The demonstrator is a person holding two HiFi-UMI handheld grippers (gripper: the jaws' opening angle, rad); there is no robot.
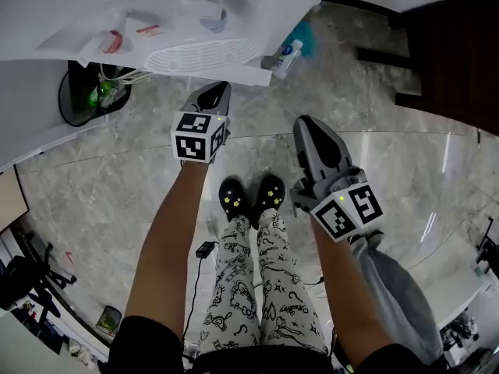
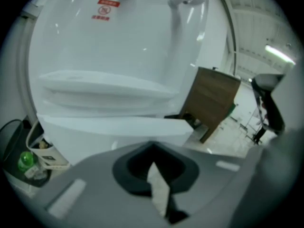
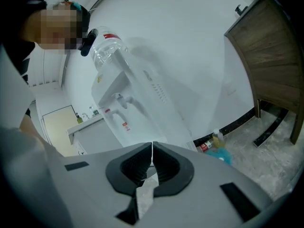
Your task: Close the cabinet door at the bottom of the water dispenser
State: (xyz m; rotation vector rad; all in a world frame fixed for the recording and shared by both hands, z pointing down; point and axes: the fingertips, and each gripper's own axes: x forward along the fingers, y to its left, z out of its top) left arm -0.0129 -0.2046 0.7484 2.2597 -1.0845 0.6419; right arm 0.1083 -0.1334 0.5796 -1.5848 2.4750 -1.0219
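Marble floor (image 1: 117, 178) spreads under a person standing face-on to a white water dispenser (image 1: 78, 22), which fills the top of the head view and most of the left gripper view. Beneath its drip tray (image 2: 104, 87) a white panel (image 2: 109, 126) juts toward the camera; it is probably the top edge of the cabinet door, open, though how far it has swung cannot be told from these angles. The panel lies straight ahead of and below the left gripper (image 1: 212, 93), and its long edge runs side to side across that gripper's line of aim. The left gripper's tip sits just short of the panel, jaws pressed together with nothing between them. The right gripper (image 1: 310, 127) hangs further back and off to the right, well clear of the dispenser, its jaws likewise closed and empty, pointing at the machine's side and upper body. The left gripper is plainly the nearer one, so a forward push on the panel looks the likeliest way to shut the door.
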